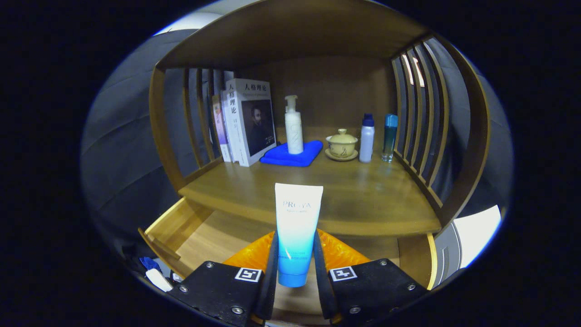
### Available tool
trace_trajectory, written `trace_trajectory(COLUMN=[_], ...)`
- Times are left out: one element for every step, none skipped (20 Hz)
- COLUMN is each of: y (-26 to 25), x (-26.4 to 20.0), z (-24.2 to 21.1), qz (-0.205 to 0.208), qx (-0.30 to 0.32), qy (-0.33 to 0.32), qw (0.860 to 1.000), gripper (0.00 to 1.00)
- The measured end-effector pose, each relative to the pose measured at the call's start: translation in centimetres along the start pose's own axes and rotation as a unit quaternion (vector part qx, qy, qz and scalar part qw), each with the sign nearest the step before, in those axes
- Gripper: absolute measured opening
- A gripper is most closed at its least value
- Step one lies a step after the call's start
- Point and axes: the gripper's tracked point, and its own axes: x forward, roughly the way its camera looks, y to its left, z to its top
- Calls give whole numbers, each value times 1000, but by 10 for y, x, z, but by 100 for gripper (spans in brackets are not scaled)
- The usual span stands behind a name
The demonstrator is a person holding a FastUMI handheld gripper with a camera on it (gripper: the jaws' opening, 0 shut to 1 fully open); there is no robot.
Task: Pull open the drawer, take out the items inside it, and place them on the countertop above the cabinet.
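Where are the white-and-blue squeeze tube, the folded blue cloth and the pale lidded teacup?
White-and-blue squeeze tube (297,227): gripper view, mid-body, between the fingers.
Folded blue cloth (283,157): gripper view, bare part left of the pump bottle.
Pale lidded teacup (342,144): gripper view, bowl below the lid.

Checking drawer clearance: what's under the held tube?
The gripper is shut on the tube. Below it lies the open drawer with an orange item, mostly hidden by tube and fingers.

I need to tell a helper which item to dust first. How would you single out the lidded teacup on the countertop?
On the wooden countertop, look right of the blue cloth under the pump bottle. The lidded teacup sits on a saucer there, squat and cream-coloured beside two tall slim bottles.
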Motion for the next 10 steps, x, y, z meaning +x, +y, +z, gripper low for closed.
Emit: trace_trajectory(y=[0,0,-2,-4,-5,-7,-6,-5,-7,-8], x=[6,15,22,28,37,44,52,60,68,76], z=[7,13,20,25,30,33,35,37,39,41], qz=[-2,-6,-12,-18,-23,-30,-31,-34,-38,-43], qx=[8,15,23,30,36,45,54,62,65,64], qy=[1,5,6,10,13,17,25,25,28,30], qw=[1000,1000,1000,999,999,998,998,997,997,997], gripper=[40,40,40,40,40,40,41,40,40,41])
